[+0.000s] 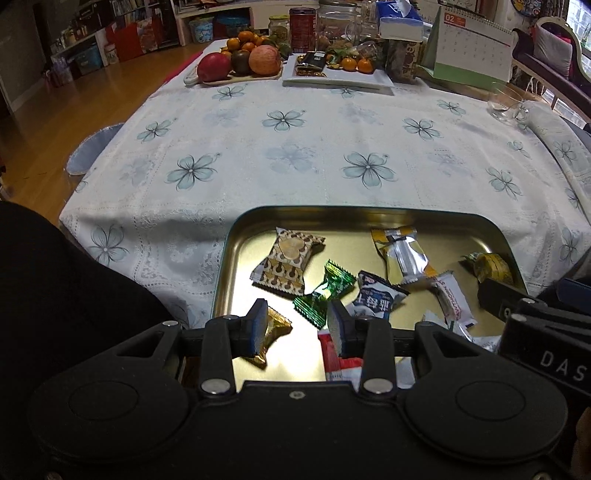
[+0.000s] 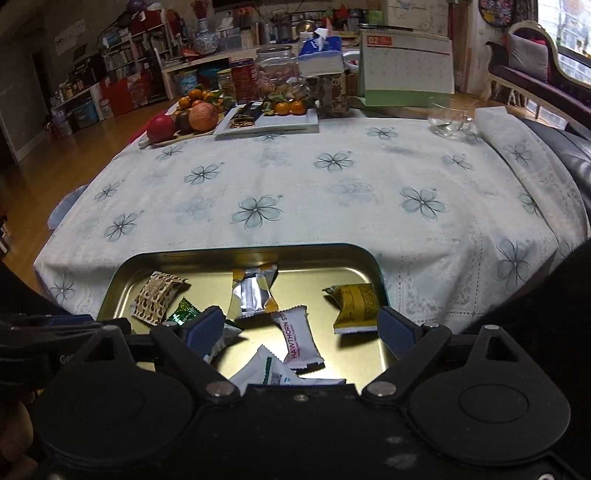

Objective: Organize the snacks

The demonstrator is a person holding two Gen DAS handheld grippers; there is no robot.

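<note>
An open metal tin [image 1: 332, 211] [image 2: 240, 249] with a gold inside sits at the near edge of the flowered tablecloth and holds several wrapped snacks. Among them are a brown patterned packet [image 1: 288, 262] [image 2: 159, 295], a green candy [image 1: 325, 291], a silver-yellow packet [image 1: 402, 254] [image 2: 251, 295], a white hawthorn packet [image 2: 299, 339] and a yellow packet [image 2: 354, 306]. My left gripper [image 1: 297, 328] hovers over the tin's near left, open; a gold-wrapped candy [image 1: 275, 330] rests against its left pad only. My right gripper [image 2: 301, 330] is wide open above the hawthorn packet, gripping nothing.
At the far end of the table stand a board of fruit [image 1: 240, 61], a white plate [image 1: 340, 75] with sweets and tangerines, jars [image 1: 338, 24], a desk calendar [image 1: 469, 48] and a glass cup [image 1: 506, 105]. The table's left edge drops to wooden floor [image 1: 55, 118].
</note>
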